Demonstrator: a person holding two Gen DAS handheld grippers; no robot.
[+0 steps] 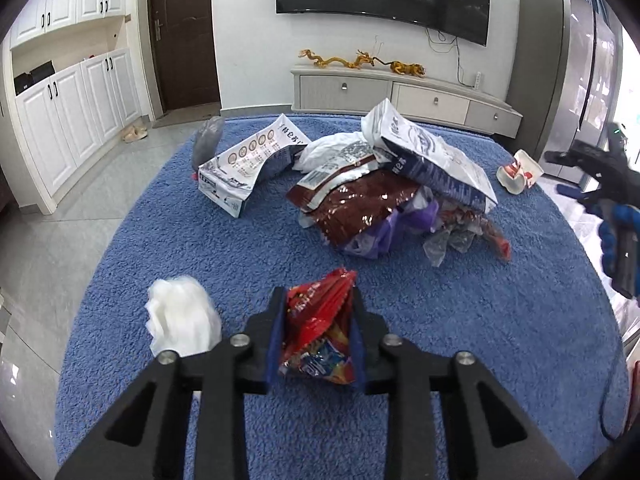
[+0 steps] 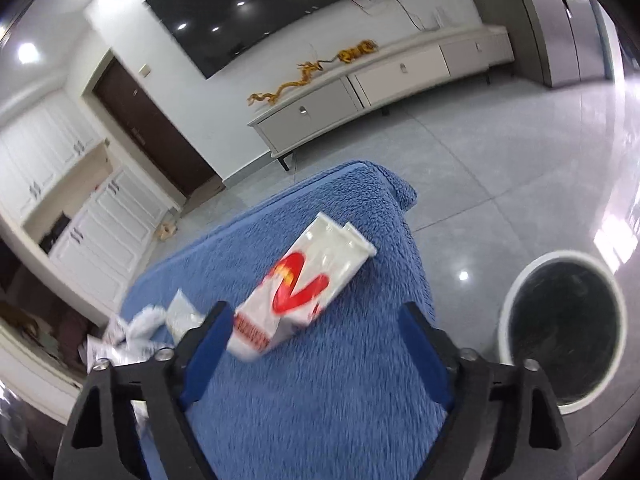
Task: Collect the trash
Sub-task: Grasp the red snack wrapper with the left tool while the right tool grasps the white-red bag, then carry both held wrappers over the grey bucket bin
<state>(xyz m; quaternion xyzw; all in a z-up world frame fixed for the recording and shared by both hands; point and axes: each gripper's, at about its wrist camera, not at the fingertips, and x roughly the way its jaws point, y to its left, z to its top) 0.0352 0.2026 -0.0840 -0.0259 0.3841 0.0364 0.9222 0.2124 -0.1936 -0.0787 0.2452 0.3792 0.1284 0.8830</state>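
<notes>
In the left wrist view my left gripper (image 1: pixel 318 296) is shut on a crumpled red snack wrapper (image 1: pixel 320 332), low over the blue fleece cover (image 1: pixel 200 248). Both pads press on the wrapper's sides. A crumpled white plastic wad (image 1: pixel 184 316) lies just left of it. In the right wrist view my right gripper (image 2: pixel 314 308) stands open over a white carton with a red mark (image 2: pixel 304 280). The carton lies flat on the blue cover (image 2: pixel 320 400), its near end by the left finger, and no pad presses on it. The same carton (image 1: pixel 520 172) and the right gripper (image 1: pixel 568 174) show at the far right of the left wrist view.
A pile of trash sits mid-cover: a brown foil bag (image 1: pixel 360 208), a white-and-blue bag (image 1: pixel 432 152), and an open white box (image 1: pixel 240 168) to its left. A white bin with a black liner (image 2: pixel 560 257) stands on the tiled floor past the cover's right edge.
</notes>
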